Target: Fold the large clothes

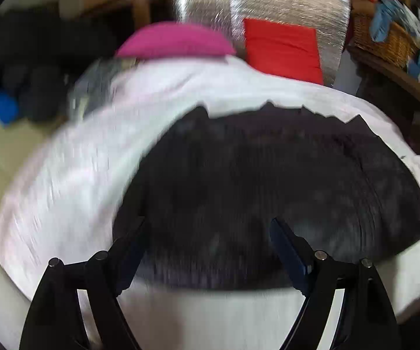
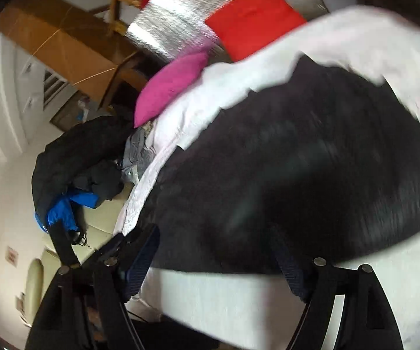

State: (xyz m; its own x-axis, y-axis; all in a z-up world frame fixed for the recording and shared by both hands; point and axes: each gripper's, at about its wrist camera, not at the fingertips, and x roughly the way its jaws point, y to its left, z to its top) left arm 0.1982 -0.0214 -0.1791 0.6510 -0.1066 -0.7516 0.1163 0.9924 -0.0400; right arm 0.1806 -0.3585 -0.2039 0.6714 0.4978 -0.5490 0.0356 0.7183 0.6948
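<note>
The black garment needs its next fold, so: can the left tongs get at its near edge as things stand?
Probably yes. The left tongs stand open just above the black garment on the white sheet, holding nothing, and nothing lies between them and its near edge.

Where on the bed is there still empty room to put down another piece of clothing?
The white bedcover is bare in a wide strip to the left of the black garment, and in a narrower band between it and the near edge. The far-left corner is crowded: a dark clothes pile lies there, with the pink cushion and red cushion along the far side.
</note>
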